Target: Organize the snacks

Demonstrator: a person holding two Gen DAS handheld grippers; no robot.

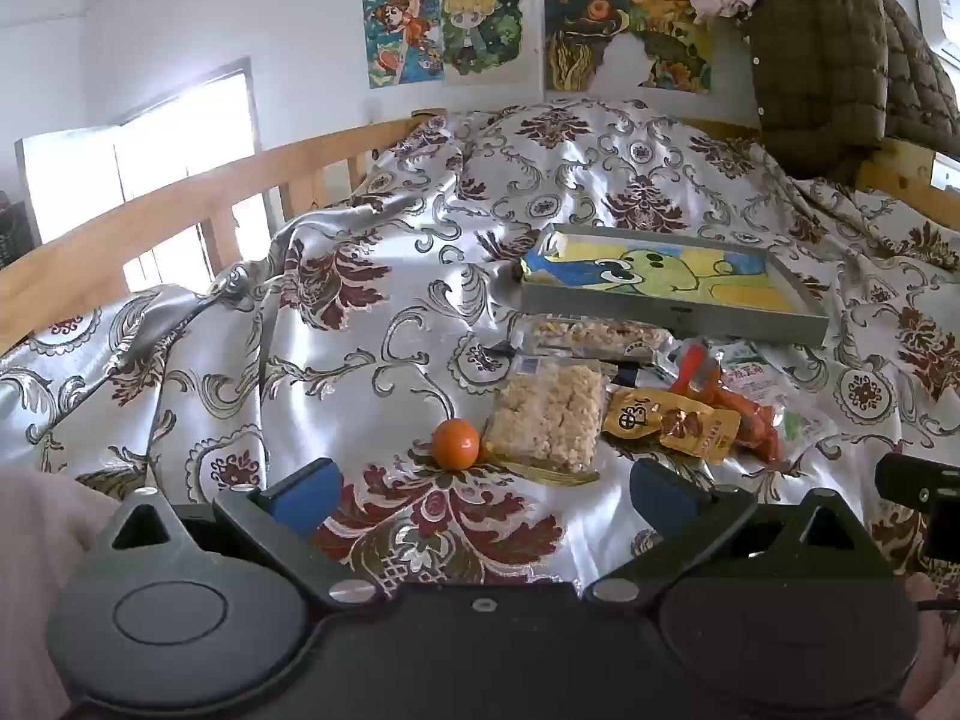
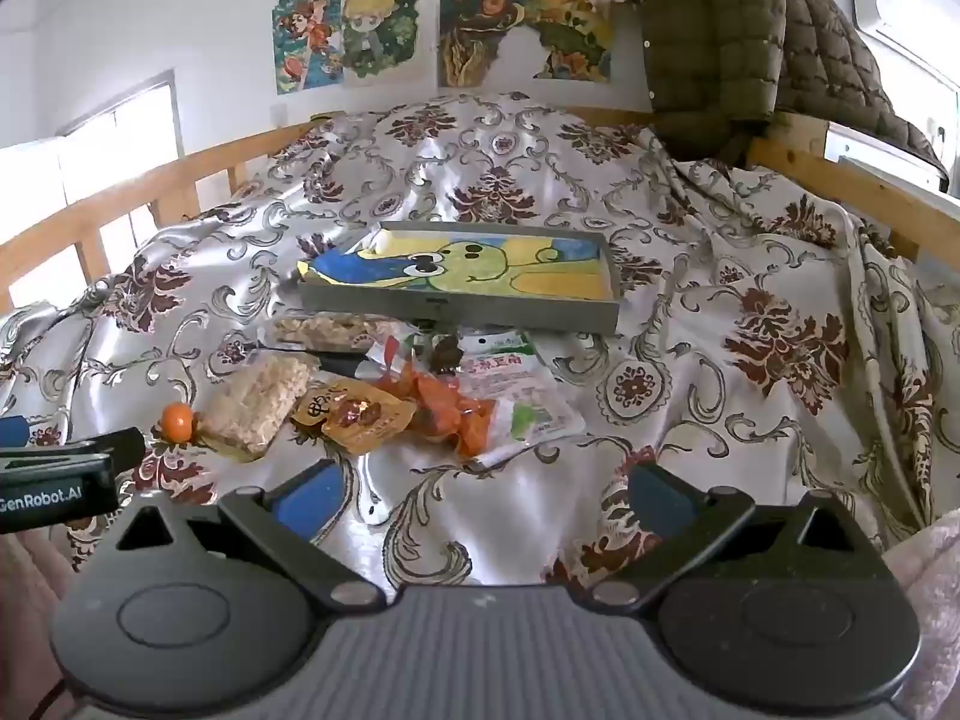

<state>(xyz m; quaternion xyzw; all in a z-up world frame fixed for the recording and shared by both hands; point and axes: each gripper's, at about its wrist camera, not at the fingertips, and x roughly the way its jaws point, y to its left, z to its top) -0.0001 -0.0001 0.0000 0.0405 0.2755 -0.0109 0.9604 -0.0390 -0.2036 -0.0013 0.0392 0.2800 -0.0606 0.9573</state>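
Snacks lie in a heap on the patterned bedspread: a small orange (image 1: 456, 444) (image 2: 177, 420), a clear pack of puffed rice cake (image 1: 549, 414) (image 2: 255, 399), a second clear snack pack (image 1: 591, 333) (image 2: 327, 327), a yellow-orange pouch (image 1: 672, 420) (image 2: 354, 414), red sausage packs (image 1: 744, 414) (image 2: 456, 414) and a white-green pack (image 2: 522, 402). Behind them stands a grey tray (image 1: 672, 315) (image 2: 462, 309) lined with a cartoon drawing. My left gripper (image 1: 486, 495) is open and empty just short of the orange. My right gripper (image 2: 486, 495) is open and empty in front of the heap.
A wooden bed rail (image 1: 180, 198) (image 2: 120, 192) runs along the left. An olive quilted jacket (image 1: 840, 60) (image 2: 750, 48) hangs over the far right rail. Posters (image 1: 468, 30) cover the back wall. The bedspread is creased at the left and right.
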